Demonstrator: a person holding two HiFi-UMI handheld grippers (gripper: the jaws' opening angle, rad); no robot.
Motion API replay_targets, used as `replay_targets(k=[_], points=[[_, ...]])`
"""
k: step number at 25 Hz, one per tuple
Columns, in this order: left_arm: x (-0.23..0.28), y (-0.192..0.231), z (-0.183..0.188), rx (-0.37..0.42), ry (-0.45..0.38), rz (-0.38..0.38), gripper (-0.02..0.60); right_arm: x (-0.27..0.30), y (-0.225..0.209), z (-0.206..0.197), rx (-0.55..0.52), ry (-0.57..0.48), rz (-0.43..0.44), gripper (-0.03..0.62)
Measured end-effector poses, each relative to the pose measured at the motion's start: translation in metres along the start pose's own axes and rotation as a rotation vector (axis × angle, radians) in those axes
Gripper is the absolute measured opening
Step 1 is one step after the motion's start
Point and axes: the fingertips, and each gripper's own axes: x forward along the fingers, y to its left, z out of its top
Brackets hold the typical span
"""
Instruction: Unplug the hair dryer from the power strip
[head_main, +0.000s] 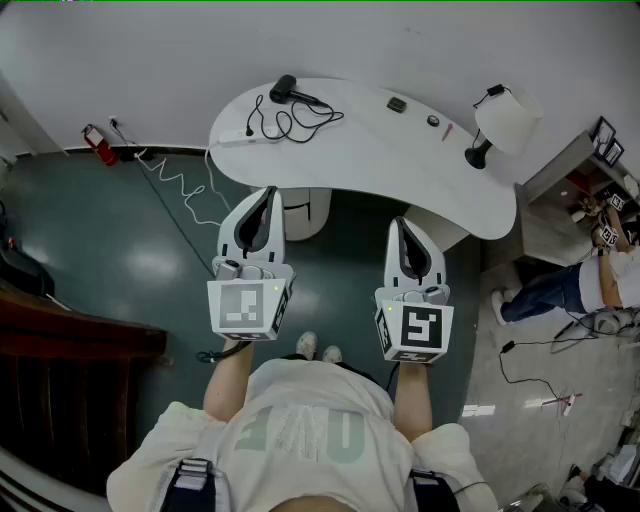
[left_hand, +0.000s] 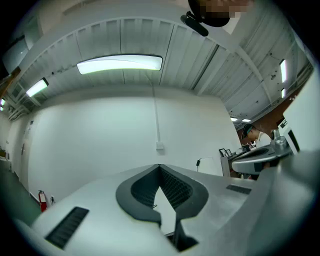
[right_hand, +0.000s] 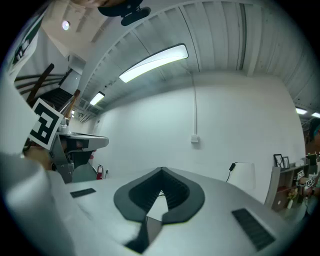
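Note:
In the head view a black hair dryer (head_main: 285, 90) lies at the far left of a white curved table (head_main: 370, 160). Its black cord (head_main: 297, 121) loops toward a white power strip (head_main: 236, 138) at the table's left edge. Both grippers hover side by side in front of the table, well short of it. My left gripper (head_main: 268, 192) (left_hand: 159, 166) is shut with nothing in it. My right gripper (head_main: 402, 222) (right_hand: 161, 170) is likewise shut and empty. Both gripper views face a plain white wall past the closed jaws.
A white lamp (head_main: 505, 120) stands at the table's right end, with small dark items (head_main: 397, 104) near the middle. A white cable (head_main: 185, 190) trails over the floor toward a red extinguisher (head_main: 98, 145). A person (head_main: 590, 285) is beside shelves (head_main: 575, 190) at the right.

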Motion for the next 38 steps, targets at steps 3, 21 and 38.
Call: replay_targets(k=[3, 21, 38], points=[[0.001, 0.003, 0.0, -0.002, -0.008, -0.007, 0.005, 0.004, 0.002, 0.0, -0.001, 0.002, -0.003, -0.002], [0.036, 0.055, -0.01, -0.027, -0.035, -0.041, 0.005, 0.042, 0.024, 0.001, -0.009, 0.024, 0.017, -0.002], [0.16, 0.062, -0.039, -0.011, -0.06, -0.009, 0.005, 0.175, -0.033, -0.02, -0.03, -0.021, 0.082, -0.002]])
